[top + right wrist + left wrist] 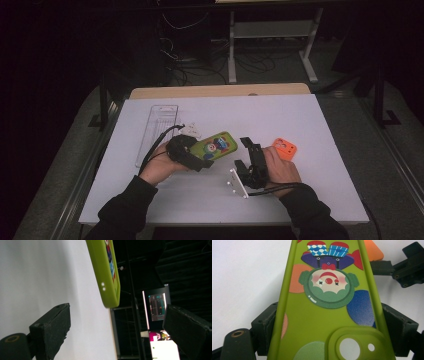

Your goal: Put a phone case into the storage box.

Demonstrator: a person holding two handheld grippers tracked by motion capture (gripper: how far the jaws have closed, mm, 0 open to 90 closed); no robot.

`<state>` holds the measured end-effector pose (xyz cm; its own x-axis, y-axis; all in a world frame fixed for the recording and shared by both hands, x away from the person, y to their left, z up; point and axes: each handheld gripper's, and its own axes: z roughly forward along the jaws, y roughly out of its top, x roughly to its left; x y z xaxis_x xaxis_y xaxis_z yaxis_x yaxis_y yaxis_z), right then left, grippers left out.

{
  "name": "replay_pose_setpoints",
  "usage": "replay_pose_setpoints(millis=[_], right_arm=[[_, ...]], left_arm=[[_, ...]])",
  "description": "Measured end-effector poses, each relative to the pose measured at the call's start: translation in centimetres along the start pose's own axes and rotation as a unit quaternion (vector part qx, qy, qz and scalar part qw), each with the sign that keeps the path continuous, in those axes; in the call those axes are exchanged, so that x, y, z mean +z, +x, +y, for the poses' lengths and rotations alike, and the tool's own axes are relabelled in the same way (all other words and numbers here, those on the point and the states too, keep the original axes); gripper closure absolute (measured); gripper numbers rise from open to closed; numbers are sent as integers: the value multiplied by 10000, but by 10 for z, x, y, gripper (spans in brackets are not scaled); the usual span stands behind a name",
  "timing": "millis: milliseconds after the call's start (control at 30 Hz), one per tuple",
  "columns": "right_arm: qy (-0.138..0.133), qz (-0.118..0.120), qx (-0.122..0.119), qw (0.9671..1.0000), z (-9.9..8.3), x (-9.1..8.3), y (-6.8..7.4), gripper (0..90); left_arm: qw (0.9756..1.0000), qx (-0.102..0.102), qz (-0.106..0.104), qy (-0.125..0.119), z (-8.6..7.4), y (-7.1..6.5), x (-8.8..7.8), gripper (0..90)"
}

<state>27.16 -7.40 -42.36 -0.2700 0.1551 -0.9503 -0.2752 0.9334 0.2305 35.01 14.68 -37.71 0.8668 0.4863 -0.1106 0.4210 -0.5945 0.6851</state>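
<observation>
A green phone case point(218, 144) printed with a clown is held just above the white table point(300, 115). My left gripper point(204, 156) is shut on its camera-hole end. In the left gripper view the green case point(324, 310) runs up between the two black jaws, which press on its long edges. My right gripper point(245, 154) sits to the right of the case, turned on its side, open and holding nothing. In the right gripper view the green case point(107, 270) shows edge-on ahead of the wide-apart jaws of the right gripper point(118, 327).
An orange phone case point(285, 148) lies flat just right of the right gripper; its corner, the orange case point(373, 250), is visible past the green one. A clear plastic package point(157, 130) lies at the left. Table stands and cables are on the floor beyond.
</observation>
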Motion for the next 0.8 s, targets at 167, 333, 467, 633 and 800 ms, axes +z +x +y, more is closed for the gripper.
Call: replay_pose_setpoints(millis=[167,333,467,633,800], right_arm=[[-60,-126,-189,9997,5,4,5,76],[-202,-332,-226,9990,13,8,9,77],[-252,-450,-287,9983,19,11,10,75],[-335,-476,-621,9964,26,17,12,97],[-360,-571,-755,9949,28,22,17,173]], left_arm=[[9999,135,-16,75,2,1,-1,152],[9999,135,-12,67,3,2,-1,152],[9998,180,-19,86,3,2,-3,152],[9998,187,-42,69,3,2,-2,152],[9997,217,-78,98,2,2,-2,152]])
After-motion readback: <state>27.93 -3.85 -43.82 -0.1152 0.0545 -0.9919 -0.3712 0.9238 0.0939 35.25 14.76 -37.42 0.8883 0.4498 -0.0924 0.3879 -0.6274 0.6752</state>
